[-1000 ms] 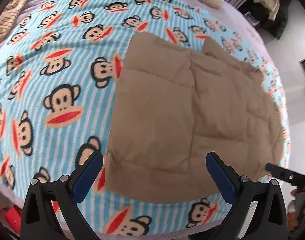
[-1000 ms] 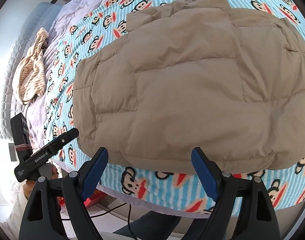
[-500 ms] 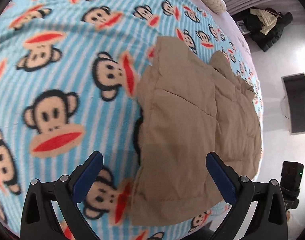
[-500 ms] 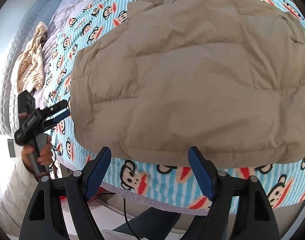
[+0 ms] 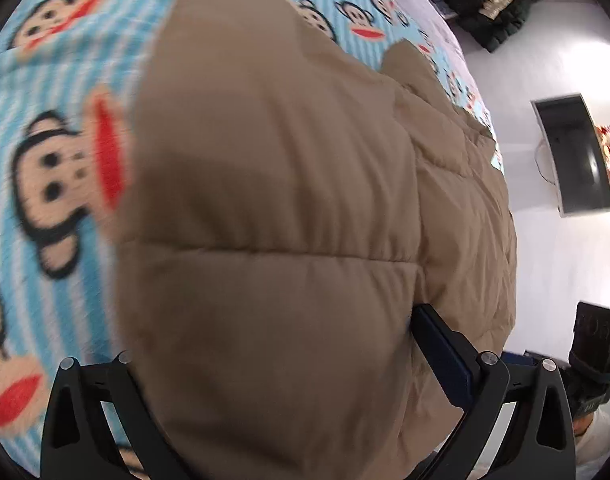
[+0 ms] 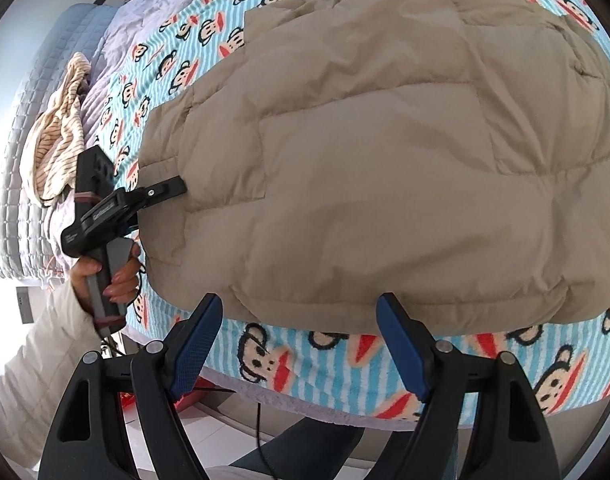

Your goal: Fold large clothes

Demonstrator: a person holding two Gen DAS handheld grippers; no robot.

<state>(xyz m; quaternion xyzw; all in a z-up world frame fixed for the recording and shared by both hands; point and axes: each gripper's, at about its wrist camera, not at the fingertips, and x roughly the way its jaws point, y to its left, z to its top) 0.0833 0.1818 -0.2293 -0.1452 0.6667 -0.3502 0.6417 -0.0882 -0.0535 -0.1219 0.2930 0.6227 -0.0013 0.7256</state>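
A tan quilted puffer jacket (image 5: 265, 200) lies spread flat on a blue striped monkey-print blanket (image 5: 45, 80) on a bed. My left gripper (image 5: 273, 344) is low at the jacket's side edge, jaws wide apart, with the puffy edge bulging between them. The fabric hides its left pad. In the right wrist view the jacket (image 6: 385, 160) fills the middle, and the left gripper (image 6: 173, 188) has one finger lying on the jacket's left edge. My right gripper (image 6: 301, 344) hovers open over the near hem, with nothing gripped.
A striped beige garment (image 6: 57, 140) lies on the far left of the bed beside a grey quilted headboard (image 6: 21, 92). The blanket (image 6: 305, 364) ends at the bed's near edge. On the floor are dark clothes (image 5: 497, 8) and a dark screen (image 5: 577, 152).
My left gripper has dropped and closed in on the jacket's side edge, which now sits between its open jaws. The right gripper has stayed in place.
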